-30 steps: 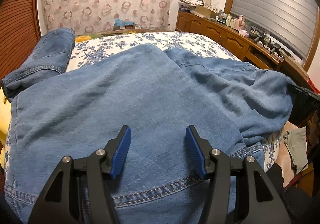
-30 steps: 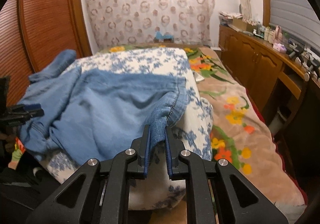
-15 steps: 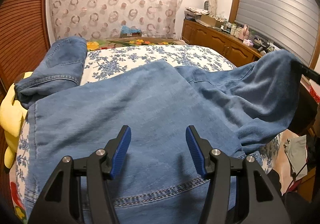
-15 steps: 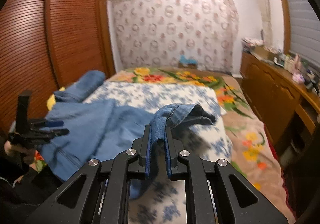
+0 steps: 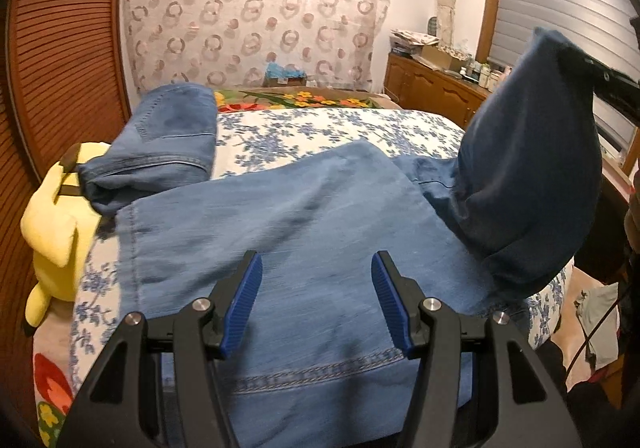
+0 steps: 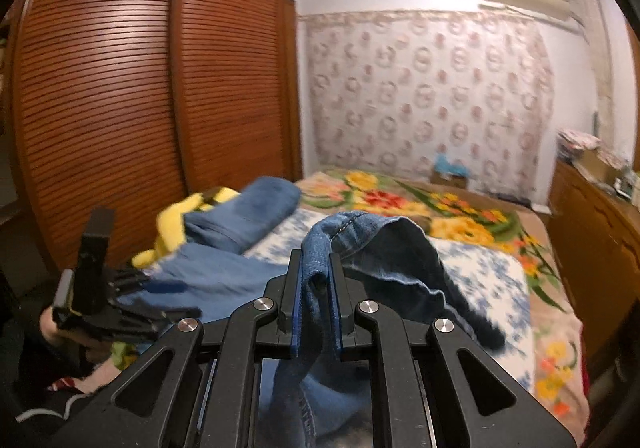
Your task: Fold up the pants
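Blue denim pants (image 5: 304, 232) lie spread across the blue-flowered bedcover (image 5: 320, 131). My left gripper (image 5: 316, 300) is open and empty, hovering over the near hem of one leg. My right gripper (image 6: 316, 296) is shut on the hem of the other pant leg (image 6: 352, 232) and holds it high above the bed; the lifted leg (image 5: 528, 175) hangs as a dark fold at the right of the left wrist view. The left gripper also shows in the right wrist view (image 6: 132, 300), low at the left.
A second folded pair of jeans (image 5: 168, 143) rests on a yellow plush toy (image 5: 56, 224) at the bed's left edge. A slatted wooden wardrobe (image 6: 120, 87) stands to the left. A wooden dresser (image 5: 436, 95) with clutter runs along the right. A floral blanket (image 6: 460, 215) covers the far bed.
My right gripper has lifted the pant leg from the bed's edge high into the air. The left gripper has stayed open over the near hem.
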